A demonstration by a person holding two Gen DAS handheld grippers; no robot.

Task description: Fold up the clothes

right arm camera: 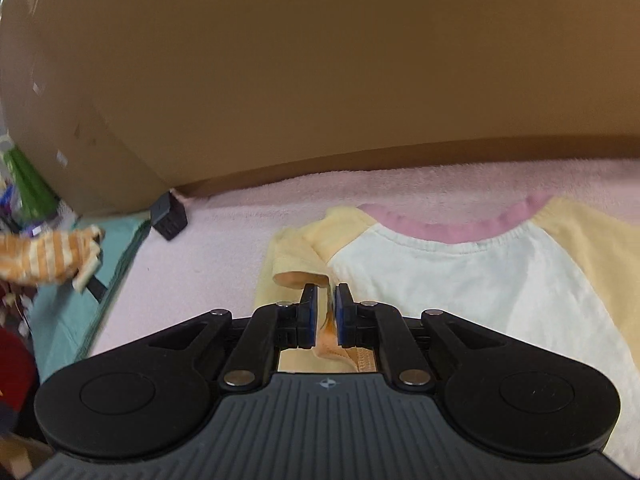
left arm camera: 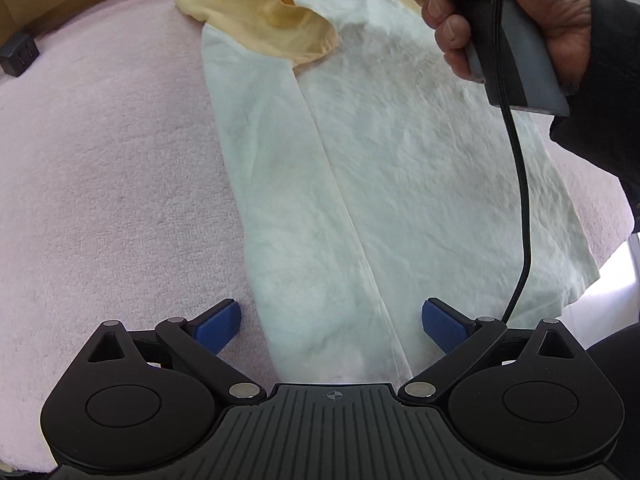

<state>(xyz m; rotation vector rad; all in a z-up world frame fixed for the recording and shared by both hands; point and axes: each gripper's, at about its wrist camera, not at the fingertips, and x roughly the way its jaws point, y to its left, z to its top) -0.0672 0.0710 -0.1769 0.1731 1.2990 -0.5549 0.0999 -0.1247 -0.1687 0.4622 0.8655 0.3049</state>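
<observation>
A white T-shirt with yellow sleeves and a pink collar lies flat on a surface covered with a pink towel, with no brand, label or readable writing visible anywhere on the garment or in the room. The shirt's left edge is folded over its body, leaving a long crease down the cloth.

The right tongs are clamped on the yellow sleeve at the shirt's upper left corner, a bunch of its fabric pinched between the 2 blue pads. A hand in a dark sleeve grips the grey handle of that tool above the shirt, a black cable trailing down across the white cloth.

The left tongs stand wide apart over the shirt's hem, 1 blue pad on the towel just left of the shirt, the other over the white cloth, nothing between them.

Beyond the shirt's collar a brown cardboard wall backs the surface. Left of the shirt sits a small black box on the towel, then a teal cloth and an orange-striped garment, blurred.
</observation>
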